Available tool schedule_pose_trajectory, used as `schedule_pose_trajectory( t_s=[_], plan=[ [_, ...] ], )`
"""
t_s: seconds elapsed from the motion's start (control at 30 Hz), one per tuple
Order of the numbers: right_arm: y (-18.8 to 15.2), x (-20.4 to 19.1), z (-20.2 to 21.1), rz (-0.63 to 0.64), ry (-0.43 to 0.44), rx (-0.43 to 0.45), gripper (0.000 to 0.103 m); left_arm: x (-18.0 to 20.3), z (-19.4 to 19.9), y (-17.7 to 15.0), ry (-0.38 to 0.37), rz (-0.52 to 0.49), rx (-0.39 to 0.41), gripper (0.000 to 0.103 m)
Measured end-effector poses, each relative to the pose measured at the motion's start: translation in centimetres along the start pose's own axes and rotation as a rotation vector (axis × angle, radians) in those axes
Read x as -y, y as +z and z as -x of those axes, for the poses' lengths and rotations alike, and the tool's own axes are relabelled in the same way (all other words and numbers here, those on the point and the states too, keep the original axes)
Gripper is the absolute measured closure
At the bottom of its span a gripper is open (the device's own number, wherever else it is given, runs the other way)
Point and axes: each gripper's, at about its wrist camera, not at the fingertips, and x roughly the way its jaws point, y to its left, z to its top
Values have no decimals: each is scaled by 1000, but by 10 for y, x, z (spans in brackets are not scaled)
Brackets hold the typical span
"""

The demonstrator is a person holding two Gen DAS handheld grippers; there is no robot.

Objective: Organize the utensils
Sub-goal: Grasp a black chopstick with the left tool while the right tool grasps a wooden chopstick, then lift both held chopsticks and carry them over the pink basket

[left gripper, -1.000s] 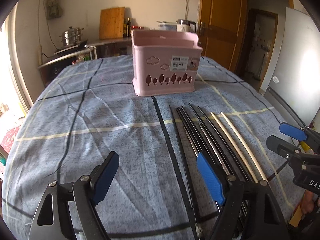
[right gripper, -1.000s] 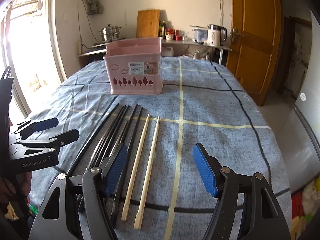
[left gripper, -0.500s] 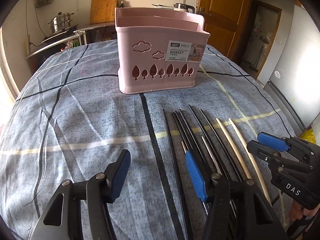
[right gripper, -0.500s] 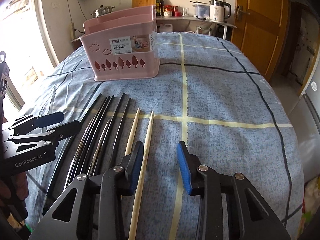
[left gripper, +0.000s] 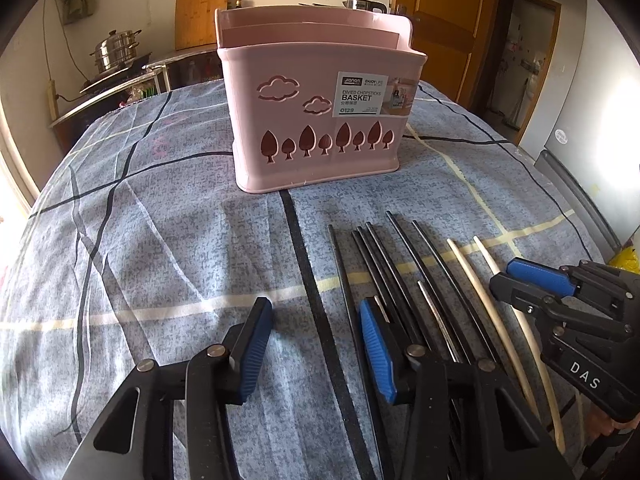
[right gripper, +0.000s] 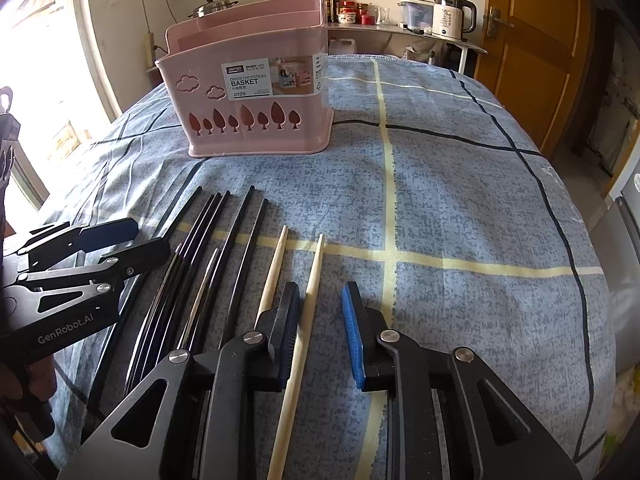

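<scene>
My right gripper (right gripper: pixel 320 334) hangs low over the near end of the chopstick row, its jaws closing; the outermost wooden chopstick (right gripper: pixel 308 300) runs between the blue pads (right gripper: pixel 354 340), close against the left one, and I cannot tell whether either pad presses it yet. The second wooden chopstick (right gripper: pixel 272 270) lies just outside that left pad. My left gripper (left gripper: pixel 316 350) is likewise closing, with only bare cloth and a dark stripe between its pads (left gripper: pixel 376 350); the outermost black chopstick (left gripper: pixel 340 264) runs up to its right finger and disappears beneath it.

All places below are given relative to the pink basket (left gripper: pixel 320 120), which stands upright on the blue checked tablecloth (left gripper: pixel 160 240). The black chopsticks (left gripper: pixel 384 264) and two metal ones (left gripper: pixel 434 312) lie side by side on the cloth in front of the basket, tips pointing toward it and stopping short of its base. The wooden pair lies at the row's end farther from the basket's front. A kettle (right gripper: pixel 452 20) and a steel pot (left gripper: pixel 116 50) stand on counters well behind the basket.
</scene>
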Motion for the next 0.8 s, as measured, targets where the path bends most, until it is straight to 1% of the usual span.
schedule_pose_trajectory(
  t_s=[0.13,0.23,0.27,0.33,0.37,0.4,0.57,0.8],
  plan=[
    [5,-1,-3,6,-6,-11,80,8,-6,8,26,-41,-11,62],
    [10,-2,-6,14,-9,-24,80,9,-10,14,22,-54,-17,69],
    [12,-3,-7,19,-8,-30,80,10,-11,15,21,-57,-17,73],
    [14,-4,-9,21,-7,-36,86,12,-13,17,15,-63,-18,84],
    [16,-3,-10,21,-4,-39,92,12,-13,18,10,-67,-21,93],
    [16,-3,-10,19,0,-40,95,13,-14,20,9,-68,-26,95],
    [19,4,-7,-14,32,-46,96,5,-10,25,-36,-26,-40,97],
    [25,10,10,-39,64,-14,97,-7,22,33,-82,5,8,98]
  ],
)
